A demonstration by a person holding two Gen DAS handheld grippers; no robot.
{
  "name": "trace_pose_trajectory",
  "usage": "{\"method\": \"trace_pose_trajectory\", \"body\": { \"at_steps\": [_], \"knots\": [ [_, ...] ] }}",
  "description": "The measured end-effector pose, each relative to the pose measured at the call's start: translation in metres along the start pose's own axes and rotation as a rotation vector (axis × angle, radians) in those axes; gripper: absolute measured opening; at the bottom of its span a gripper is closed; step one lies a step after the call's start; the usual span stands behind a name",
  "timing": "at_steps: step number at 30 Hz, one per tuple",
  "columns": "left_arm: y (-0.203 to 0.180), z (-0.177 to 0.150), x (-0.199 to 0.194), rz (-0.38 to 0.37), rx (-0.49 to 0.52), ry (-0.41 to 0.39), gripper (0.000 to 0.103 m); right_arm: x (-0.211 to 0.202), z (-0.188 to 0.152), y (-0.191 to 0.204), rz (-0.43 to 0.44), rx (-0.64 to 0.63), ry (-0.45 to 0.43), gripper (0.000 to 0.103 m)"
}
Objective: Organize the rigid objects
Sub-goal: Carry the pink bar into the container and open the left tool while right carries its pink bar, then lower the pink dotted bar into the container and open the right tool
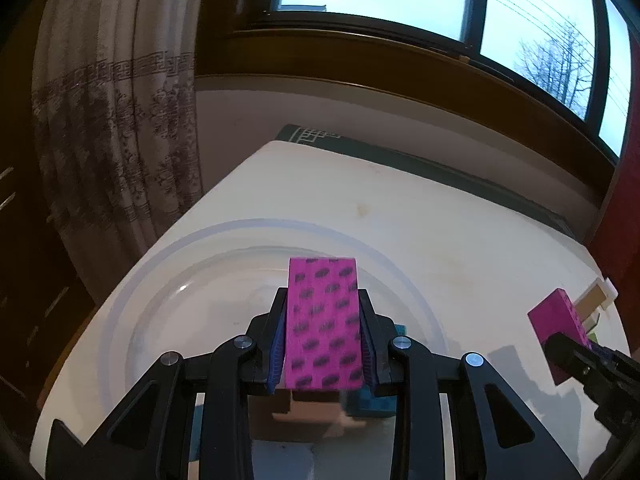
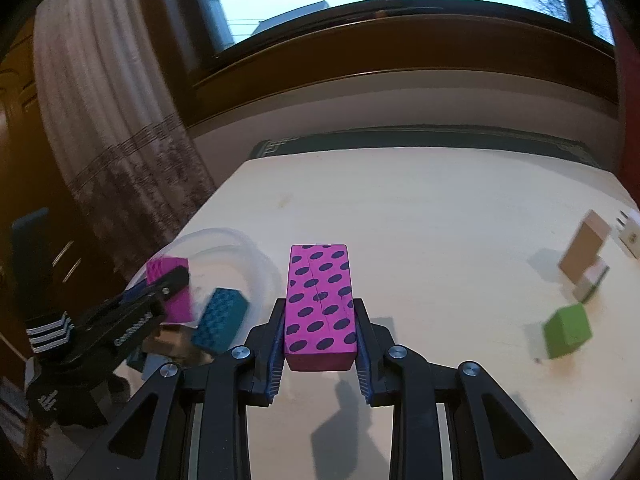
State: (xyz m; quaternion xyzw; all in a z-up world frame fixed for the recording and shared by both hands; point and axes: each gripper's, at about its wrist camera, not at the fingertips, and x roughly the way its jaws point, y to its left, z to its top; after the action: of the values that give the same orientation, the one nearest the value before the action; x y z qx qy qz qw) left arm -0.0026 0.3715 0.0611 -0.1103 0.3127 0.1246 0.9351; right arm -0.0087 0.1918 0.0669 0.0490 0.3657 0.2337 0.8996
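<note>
Each gripper's fingers (image 1: pixel 280 332) tight around 1 pink spotted block (image 2: pixel 320 304).

Blurred teal block (image 1: pixel 374 402) and tan block (image 1: pixel 312 410) sit half-hidden beneath left tongs (image 1: pixel 323 334)

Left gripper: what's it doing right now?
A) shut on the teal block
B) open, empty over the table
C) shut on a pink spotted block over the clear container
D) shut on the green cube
C: the left gripper is shut on a pink spotted block, held above the clear container, where a teal block already lies.
</note>
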Motion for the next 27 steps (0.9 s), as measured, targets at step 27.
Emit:
{"method": "trace_pose_trajectory", "body": {
  "at_steps": [27],
  "knots": [
    [0.032, 0.001, -0.003, 0.070, -0.109, -0.037, 0.060, 0.031, 0.007, 0.044, 0.101, -0.098, 0.033, 0.031]
  ]
}}
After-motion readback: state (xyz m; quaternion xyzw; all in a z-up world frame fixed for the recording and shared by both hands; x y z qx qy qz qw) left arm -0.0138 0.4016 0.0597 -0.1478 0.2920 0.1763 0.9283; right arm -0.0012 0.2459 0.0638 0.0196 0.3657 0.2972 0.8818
